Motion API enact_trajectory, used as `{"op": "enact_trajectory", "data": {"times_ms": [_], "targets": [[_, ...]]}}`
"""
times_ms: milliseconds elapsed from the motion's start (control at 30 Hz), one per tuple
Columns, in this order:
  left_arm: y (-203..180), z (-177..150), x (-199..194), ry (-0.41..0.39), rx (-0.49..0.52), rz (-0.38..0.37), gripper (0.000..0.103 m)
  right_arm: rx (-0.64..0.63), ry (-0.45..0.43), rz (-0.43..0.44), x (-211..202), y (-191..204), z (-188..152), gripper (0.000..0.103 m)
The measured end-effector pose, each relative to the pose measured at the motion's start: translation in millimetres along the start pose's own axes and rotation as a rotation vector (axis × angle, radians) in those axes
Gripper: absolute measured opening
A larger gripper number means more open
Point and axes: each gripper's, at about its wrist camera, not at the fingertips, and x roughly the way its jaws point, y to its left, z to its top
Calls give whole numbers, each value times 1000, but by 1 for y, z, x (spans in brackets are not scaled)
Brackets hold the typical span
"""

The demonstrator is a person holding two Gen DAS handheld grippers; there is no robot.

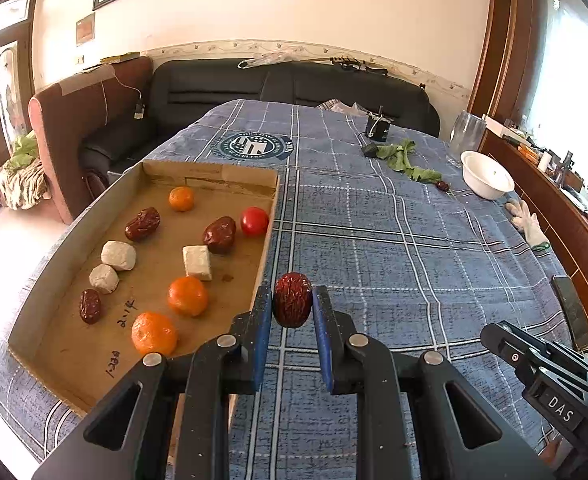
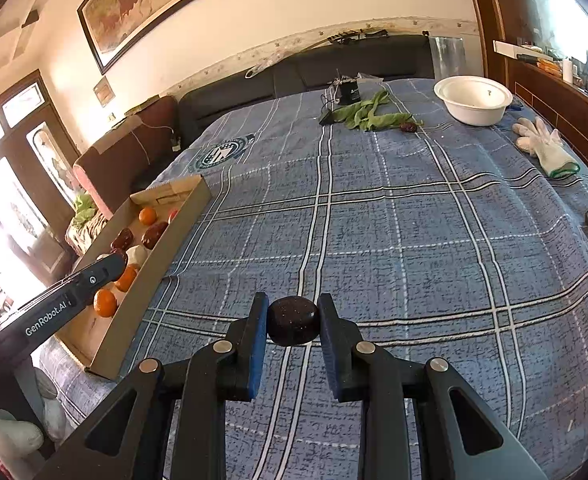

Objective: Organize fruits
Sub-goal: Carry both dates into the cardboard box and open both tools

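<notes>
The jaws of the left gripper point(image 1: 292, 307) are clamped on a wrinkled red date point(image 1: 292, 299), held just past the near right edge of the cardboard tray point(image 1: 210, 170). The right gripper point(image 2: 293, 320) pinches a dark round fruit point(image 2: 293, 321) above the blue plaid cloth point(image 2: 393, 240). In the tray lie 3 oranges point(image 1: 188, 295), 3 dates point(image 1: 142, 223), a tomato point(image 1: 254, 221) and 3 pale lumps point(image 1: 118, 255).

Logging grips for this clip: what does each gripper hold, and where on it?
Left gripper: red date, pinched across its sides. Right gripper: dark round fruit, pinched across its sides.
</notes>
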Motion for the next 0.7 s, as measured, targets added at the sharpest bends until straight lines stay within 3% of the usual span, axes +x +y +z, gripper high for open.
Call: {"op": "enact_trajectory", "data": {"times_ms": [500, 700], "targets": [[30, -7, -4, -2, -49, 9, 20, -58, 35, 5, 13, 31, -8, 27], [52, -9, -7, -11, -80, 43, 20, -129, 52, 27, 21, 62, -9, 27]]}}
